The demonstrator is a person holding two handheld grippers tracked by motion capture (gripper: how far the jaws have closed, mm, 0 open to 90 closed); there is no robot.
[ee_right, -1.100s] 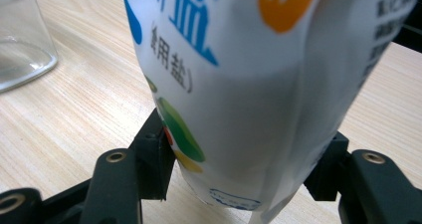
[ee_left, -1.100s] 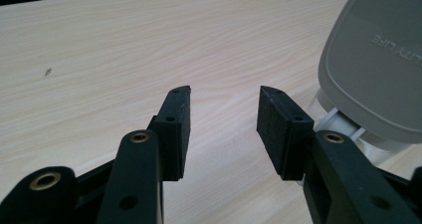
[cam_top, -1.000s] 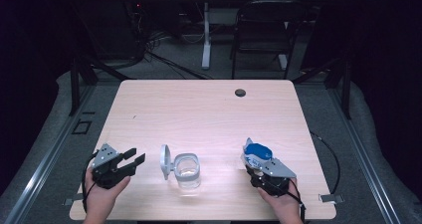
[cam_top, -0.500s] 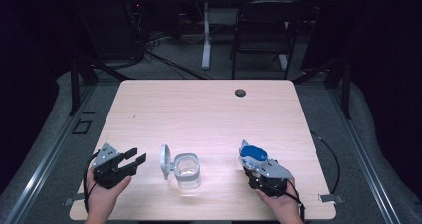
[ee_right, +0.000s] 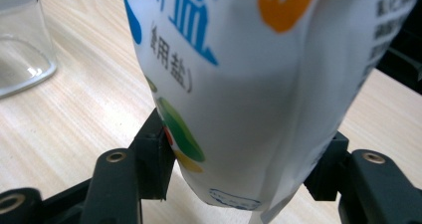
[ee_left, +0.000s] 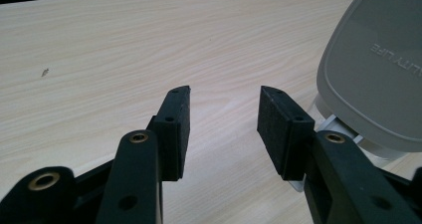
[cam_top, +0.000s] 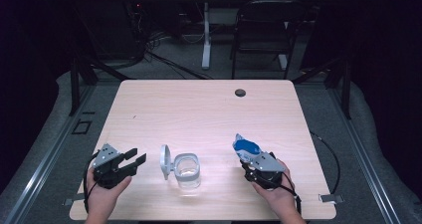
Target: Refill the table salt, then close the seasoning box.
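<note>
The right tongs (cam_top: 247, 157) are gripping a salt pouch (cam_top: 245, 145) (blue in the high view; Chinese print showing in the right gripper view) near the tabletop's (cam_top: 199, 109) front edge. The left tongs (cam_top: 137, 158) are standing released beside a glass jar (cam_top: 188, 170), whose grey lid (ee_left: 373, 69) is appearing cut off in the left gripper view.

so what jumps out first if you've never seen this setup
The blue and white salt bag clamped in the right gripper, near the table's front right. Next, the clear glass jar at front centre, its grey lid flipped up, with the left gripper open beside it.
</note>
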